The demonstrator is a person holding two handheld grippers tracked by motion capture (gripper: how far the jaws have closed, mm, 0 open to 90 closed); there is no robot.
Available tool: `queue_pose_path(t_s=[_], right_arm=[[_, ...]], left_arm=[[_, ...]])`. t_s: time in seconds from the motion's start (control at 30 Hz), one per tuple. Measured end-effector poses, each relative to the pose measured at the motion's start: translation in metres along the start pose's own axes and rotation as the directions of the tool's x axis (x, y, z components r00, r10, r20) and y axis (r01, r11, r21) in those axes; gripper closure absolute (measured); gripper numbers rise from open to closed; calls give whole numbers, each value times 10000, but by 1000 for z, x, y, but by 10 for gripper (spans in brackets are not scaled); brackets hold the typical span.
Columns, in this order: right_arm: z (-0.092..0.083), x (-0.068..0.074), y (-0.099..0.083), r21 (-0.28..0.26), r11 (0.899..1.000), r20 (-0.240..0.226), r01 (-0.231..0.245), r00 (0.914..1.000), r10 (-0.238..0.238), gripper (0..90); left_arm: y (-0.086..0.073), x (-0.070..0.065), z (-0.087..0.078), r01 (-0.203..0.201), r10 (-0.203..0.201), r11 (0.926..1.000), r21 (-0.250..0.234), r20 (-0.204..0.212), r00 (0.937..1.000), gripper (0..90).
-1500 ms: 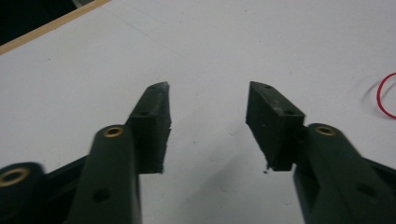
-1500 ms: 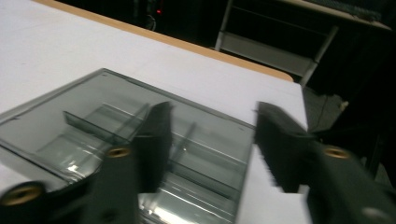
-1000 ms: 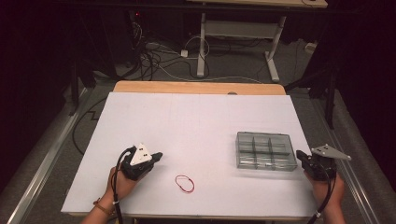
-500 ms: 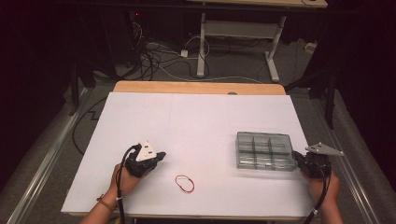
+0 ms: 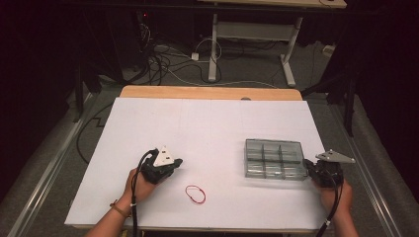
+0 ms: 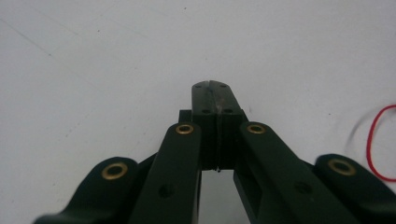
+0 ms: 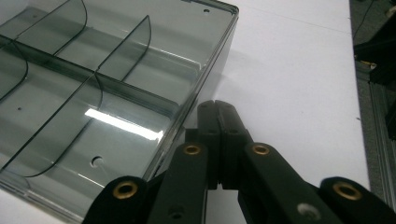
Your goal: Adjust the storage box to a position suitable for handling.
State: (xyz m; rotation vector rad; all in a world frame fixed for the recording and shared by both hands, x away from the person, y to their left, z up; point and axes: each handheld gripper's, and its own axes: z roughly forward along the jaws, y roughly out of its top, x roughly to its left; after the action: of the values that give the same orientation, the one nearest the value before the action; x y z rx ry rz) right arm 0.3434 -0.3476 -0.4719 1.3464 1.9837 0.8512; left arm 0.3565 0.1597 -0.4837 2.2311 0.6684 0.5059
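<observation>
L gripper [image 5: 174, 163] jaws closed, empty, has crept right & a bit far vs a sec ago, now near red rubber band [image 5: 195, 194], which lies flat, untouched, to its near-right. R gripper [image 5: 310, 167] closed, parked touching clear divided box [image 5: 274, 159] right edge. Looks like pickup approach, jaws need opening first

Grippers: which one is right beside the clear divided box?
The right gripper, shut, tips next to the clear divided box on its right side. The left gripper is nearer the red rubber band.

Left gripper [image 5: 174, 163] near red rubber band [image 5: 195, 194], right gripper [image 5: 309, 165] beside tray [image 5: 274, 146]
</observation>
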Motion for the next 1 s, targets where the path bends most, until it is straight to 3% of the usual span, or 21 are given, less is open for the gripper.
queue_pose_path(t_s=[0.47,0.63,0.83,1.0], right_arm=[[13,31,11,200,9961,-373,855,9957,-847,900],[17,48,16,101,9913,-429,1310,9905,-1304,900],[23,61,22,93,9874,-625,1579,9856,-1570,900],[26,74,25,73,9822,-896,1877,9784,-1863,900]], left_arm=[[27,-17,28,-566,557,9983,154,575,9968,879],[42,-24,41,-768,739,9967,254,996,9923,879],[51,-28,54,-820,781,9962,300,1147,9903,879],[56,-35,61,-1133,1077,9926,441,1142,9876,879]])
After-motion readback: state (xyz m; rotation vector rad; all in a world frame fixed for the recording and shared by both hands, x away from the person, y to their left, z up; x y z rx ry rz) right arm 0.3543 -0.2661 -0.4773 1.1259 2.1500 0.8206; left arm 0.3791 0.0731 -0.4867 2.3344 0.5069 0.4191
